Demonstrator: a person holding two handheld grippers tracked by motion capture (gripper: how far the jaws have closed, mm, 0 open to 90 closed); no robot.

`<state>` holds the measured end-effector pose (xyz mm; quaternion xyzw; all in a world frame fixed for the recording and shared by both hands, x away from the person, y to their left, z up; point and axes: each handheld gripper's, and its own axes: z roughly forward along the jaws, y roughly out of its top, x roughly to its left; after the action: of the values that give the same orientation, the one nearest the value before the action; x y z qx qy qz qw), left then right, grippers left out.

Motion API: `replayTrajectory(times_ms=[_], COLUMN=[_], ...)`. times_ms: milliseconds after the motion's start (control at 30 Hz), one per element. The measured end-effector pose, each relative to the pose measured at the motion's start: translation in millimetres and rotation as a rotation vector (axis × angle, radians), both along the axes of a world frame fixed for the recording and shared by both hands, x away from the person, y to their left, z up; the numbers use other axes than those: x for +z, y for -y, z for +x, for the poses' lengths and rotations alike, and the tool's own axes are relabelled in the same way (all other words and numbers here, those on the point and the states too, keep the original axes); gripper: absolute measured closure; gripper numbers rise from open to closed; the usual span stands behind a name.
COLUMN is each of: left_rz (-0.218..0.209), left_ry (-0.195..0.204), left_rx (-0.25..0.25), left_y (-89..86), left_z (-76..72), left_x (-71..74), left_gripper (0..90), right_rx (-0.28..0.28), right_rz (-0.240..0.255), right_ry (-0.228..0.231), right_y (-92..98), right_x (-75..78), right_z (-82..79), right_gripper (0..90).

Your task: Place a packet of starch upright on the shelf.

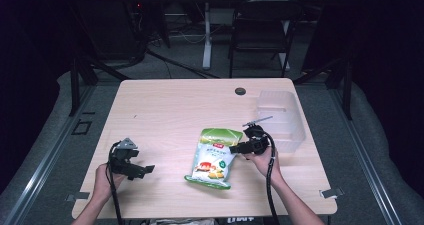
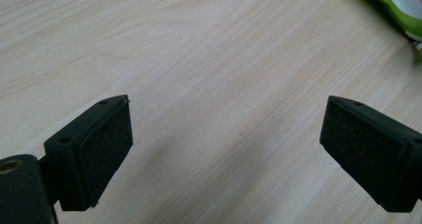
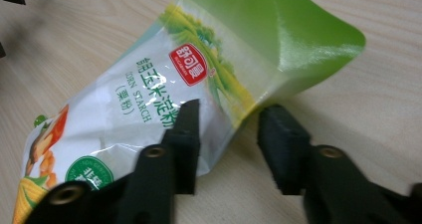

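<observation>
Straddling the side edge of the corn starch bag [image 3: 149,99], the right tool [image 3: 229,149] has one jaw over the printed face and one on the bare table [image 1: 165,110], narrowed but not visibly pinching, apparently ready to grip that edge. The bag lies flat at lower centre of the high view, near the clear bin [image 1: 281,119] at right. The left tool [image 2: 226,149] hovers wide and empty at lower left, apart from the bag.

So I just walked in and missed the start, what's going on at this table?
A person is working with a handheld gripper in each hand. The right gripper has its fingers around the edge of a green and white corn starch bag that lies on the wooden table; whether they have closed on it yet is hard to tell. The left gripper is open and hangs over bare wood, apart from the bag. A clear plastic bin sits at the table's right side.
</observation>
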<state>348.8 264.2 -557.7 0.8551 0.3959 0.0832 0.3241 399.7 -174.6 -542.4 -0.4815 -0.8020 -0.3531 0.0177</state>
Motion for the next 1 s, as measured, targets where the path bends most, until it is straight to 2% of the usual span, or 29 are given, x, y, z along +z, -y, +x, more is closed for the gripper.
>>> replayTrajectory(times_ms=[33,67,100,167,200,300,400,500,533,833,1000], left_rz=[0.0,-0.002,-0.003,-0.004,-0.007,-0.021,-0.021,-0.022,-0.024,-0.021,-0.017], left_ry=[-0.001,-0.002,-0.001,-0.001,0.0,0.009,0.012,0.01,0.009,0.009,0.01], left_rx=[0.0,0.0,0.001,-0.002,0.0,0.001,0.004,0.001,0.003,0.0,0.0], left_y=[-0.1,0.0,0.1,0.0,0.1,-1.2,-2.3,-2.4,-2.2,-1.9,-1.6], left_z=[-0.1,-0.2,-0.4,-0.7,-1.1,-1.8,-1.6,-1.8,-2.0,-2.6,-2.3], left_x=[0.2,0.2,0.3,0.8,1.1,2.2,2.2,2.2,2.4,3.1,2.5], left_gripper=[6.4,6.4,6.4,6.4,6.2,5.8,5.8,5.8,5.8,5.8,5.8], right_rx=[0.011,0.011,0.026,0.031,0.048,0.052,0.084,0.086,0.095,0.095,0.121], right_rz=[0.006,0.006,-0.011,-0.027,-0.025,-0.02,-0.066,-0.076,-0.089,-0.093,-0.103], right_ry=[0.009,0.009,0.02,0.026,0.013,0.0,0.015,0.02,0.025,0.028,0.032], right_y=[-0.8,-0.8,-4.0,-5.5,-4.9,-2.1,-0.9,0.8,1.9,4.2,1.3], right_x=[0.6,0.6,-0.3,-1.2,-1.7,-0.6,2.4,4.6,6.1,4.7,3.7], right_z=[-1.6,-1.6,-4.1,-5.1,-6.2,-8.2,-17.0,-23.2,-30.5,-47.8,-57.9], right_gripper=[76.5,76.5,83.6,85.4,89.2,89.2,89.3,89.2,89.2,89.3,89.5])
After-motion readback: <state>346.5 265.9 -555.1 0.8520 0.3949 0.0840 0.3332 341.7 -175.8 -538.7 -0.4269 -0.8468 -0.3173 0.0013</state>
